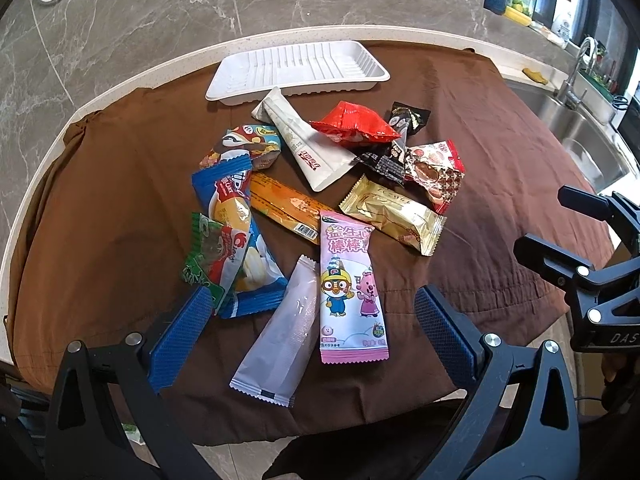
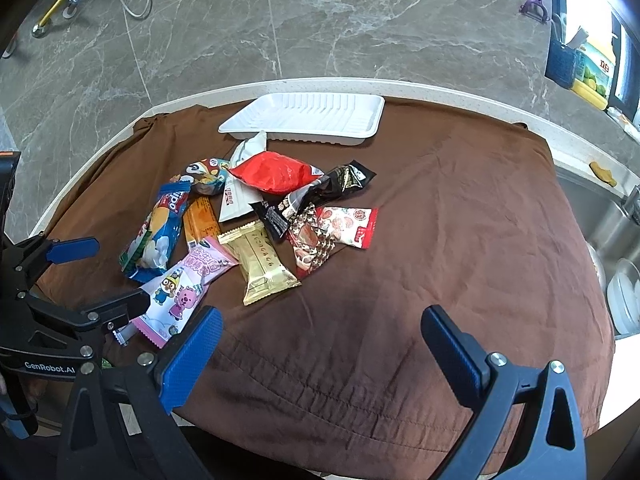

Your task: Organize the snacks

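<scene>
**Snack packets heaped on brown cloth**

Hovering wide open and empty over the near edge: left gripper (image 1: 312, 332), right gripper (image 2: 320, 344). Lying just ahead: pink cartoon packet (image 1: 352, 288), pale sachet (image 1: 280, 340), gold bar (image 2: 262, 266), red pouch (image 2: 276, 172). Sitting empty beyond the snacks (image 1: 320, 184): ribbed white tray (image 1: 298, 68).

The brown cloth (image 2: 440, 240) lies bare right of the snack pile (image 2: 256, 216), open for passage. The white tray (image 2: 304, 120) (1 white packet's (image 2: 250, 146) end touching its rim) blocks the far side.
</scene>
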Action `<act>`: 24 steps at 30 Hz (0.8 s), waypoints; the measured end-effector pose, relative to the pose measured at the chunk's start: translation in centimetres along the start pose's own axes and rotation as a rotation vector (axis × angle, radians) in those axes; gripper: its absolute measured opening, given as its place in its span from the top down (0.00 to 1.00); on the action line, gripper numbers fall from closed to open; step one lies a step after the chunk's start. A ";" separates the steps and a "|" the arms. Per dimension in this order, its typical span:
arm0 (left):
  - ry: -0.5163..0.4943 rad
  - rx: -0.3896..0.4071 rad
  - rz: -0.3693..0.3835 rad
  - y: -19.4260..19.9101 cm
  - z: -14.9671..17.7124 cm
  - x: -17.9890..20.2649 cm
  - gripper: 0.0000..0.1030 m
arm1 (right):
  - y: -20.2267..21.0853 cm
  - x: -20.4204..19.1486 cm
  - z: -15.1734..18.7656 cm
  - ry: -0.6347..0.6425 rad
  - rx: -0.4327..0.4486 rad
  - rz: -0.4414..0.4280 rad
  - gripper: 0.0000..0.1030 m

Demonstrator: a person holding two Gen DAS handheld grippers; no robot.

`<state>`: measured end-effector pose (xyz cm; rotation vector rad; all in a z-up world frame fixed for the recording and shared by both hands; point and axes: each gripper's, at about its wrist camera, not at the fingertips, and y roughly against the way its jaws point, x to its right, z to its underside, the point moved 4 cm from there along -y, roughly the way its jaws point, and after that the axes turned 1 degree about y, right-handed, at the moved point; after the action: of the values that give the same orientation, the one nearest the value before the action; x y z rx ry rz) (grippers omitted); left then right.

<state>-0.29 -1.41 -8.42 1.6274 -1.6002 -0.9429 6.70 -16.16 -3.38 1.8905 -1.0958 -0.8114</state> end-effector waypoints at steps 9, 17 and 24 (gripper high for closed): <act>0.003 0.001 0.000 0.0 0.0 -0.1 0.00 | 0.0 -0.1 -0.2 0.000 -0.002 -0.002 0.01; 0.001 0.010 -0.009 0.0 0.0 -0.2 0.00 | -0.1 -0.3 -0.2 -0.012 -0.007 -0.007 0.01; 0.000 0.016 -0.014 0.2 0.2 -0.1 0.00 | 0.0 -0.2 -0.2 -0.020 0.000 -0.013 0.01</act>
<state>-0.57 -1.30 -8.34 1.6520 -1.6020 -0.9390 6.78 -15.97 -3.24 1.8944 -1.0972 -0.8397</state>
